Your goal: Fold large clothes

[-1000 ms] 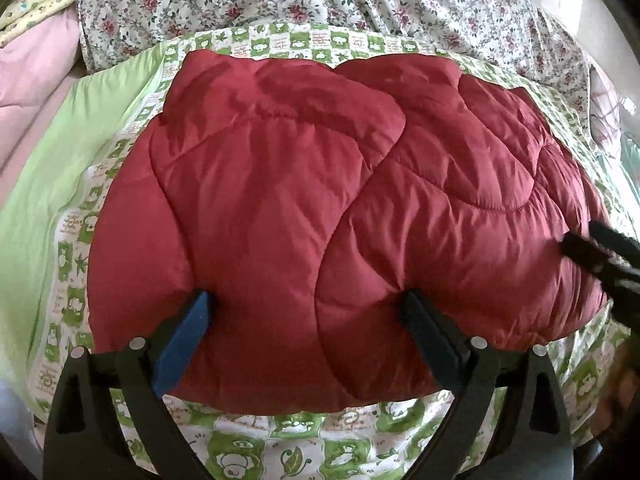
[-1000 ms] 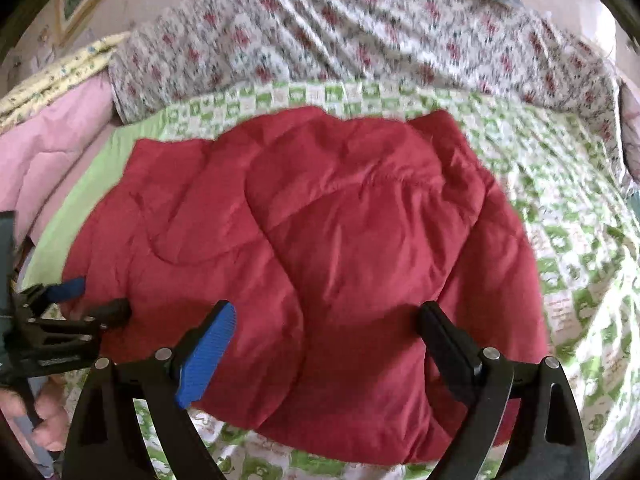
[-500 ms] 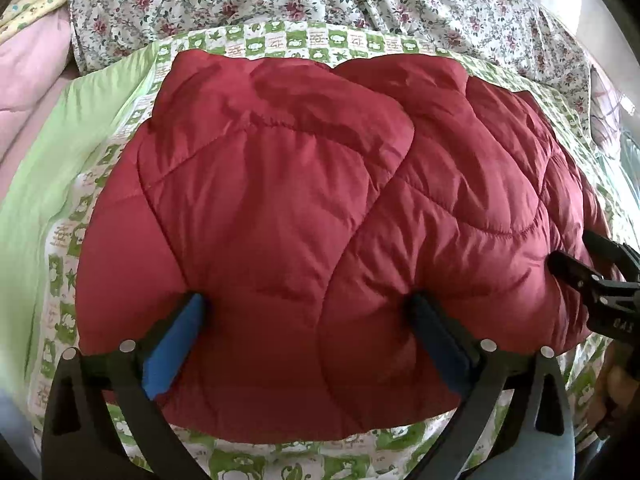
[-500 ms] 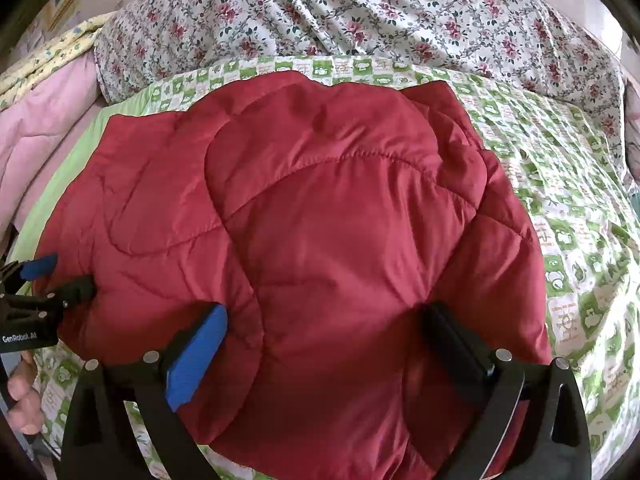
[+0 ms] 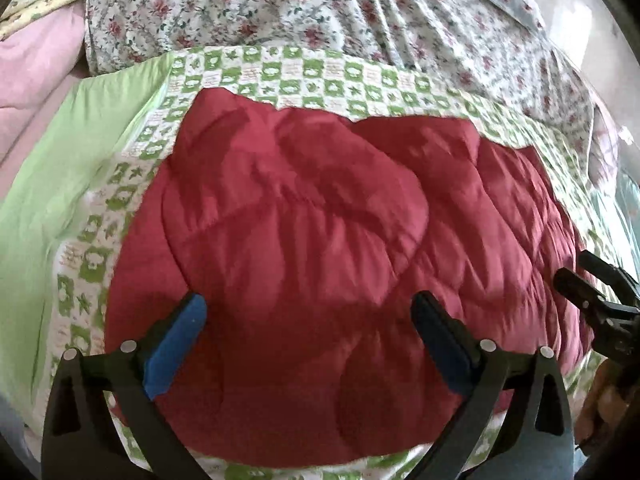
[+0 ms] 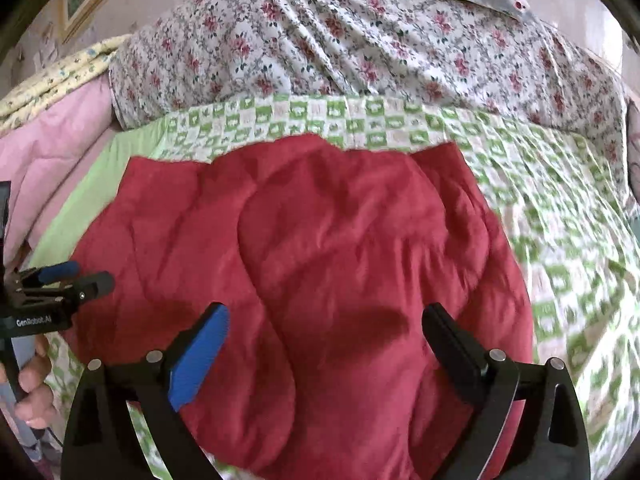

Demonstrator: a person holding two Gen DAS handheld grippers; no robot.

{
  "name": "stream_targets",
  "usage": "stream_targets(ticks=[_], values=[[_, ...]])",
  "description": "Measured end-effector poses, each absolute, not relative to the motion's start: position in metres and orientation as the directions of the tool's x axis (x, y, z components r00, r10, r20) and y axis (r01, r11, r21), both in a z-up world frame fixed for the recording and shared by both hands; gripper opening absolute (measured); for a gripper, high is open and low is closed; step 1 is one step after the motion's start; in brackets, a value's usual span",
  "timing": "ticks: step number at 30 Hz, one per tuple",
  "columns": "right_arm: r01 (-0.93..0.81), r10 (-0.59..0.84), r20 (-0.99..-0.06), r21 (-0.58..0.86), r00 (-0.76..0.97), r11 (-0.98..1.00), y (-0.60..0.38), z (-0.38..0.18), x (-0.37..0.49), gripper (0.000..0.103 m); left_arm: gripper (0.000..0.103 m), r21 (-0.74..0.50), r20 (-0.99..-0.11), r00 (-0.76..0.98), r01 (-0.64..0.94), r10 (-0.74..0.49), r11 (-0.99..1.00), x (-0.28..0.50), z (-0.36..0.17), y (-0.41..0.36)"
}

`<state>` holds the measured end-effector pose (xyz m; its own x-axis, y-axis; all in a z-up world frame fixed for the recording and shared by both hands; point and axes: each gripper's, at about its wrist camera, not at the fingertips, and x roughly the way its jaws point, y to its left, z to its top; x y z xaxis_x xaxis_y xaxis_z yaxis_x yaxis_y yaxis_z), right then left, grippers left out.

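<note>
Pulling back now, both of them: left hand-held gripper (image 5: 308,328) and right hand-held gripper (image 6: 325,340) lifted off the red quilted jacket (image 5: 320,240), fingers spread wide, gripping nothing (0.5 s ago pressed into the padding). Lies bundled, puffy, on the green checked sheet (image 5: 280,80) of the bed, floral quilt (image 6: 360,40) beyond. Looks like a fold just patted flat; probably needs another grab at an edge next.
</note>
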<state>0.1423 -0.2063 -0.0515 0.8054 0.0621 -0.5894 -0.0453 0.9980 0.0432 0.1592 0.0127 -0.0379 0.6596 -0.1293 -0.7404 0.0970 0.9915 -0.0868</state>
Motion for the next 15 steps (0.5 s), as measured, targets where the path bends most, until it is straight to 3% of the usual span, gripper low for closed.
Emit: stream_targets(ticks=[5,15], values=[[-0.015,0.030,-0.670,0.027,0.742,1.000,-0.212,-0.064,0.199,0.099,0.103,-0.075,-0.790,0.602,0.095,-0.117,0.993,0.198,-0.055,0.016],[0.037,0.036,-0.680,0.092,0.733,0.995,-0.236,-0.077,0.222,0.100,0.103,-0.061,-0.821,0.561,0.101,-0.107,0.993,0.240,-0.072,0.011]])
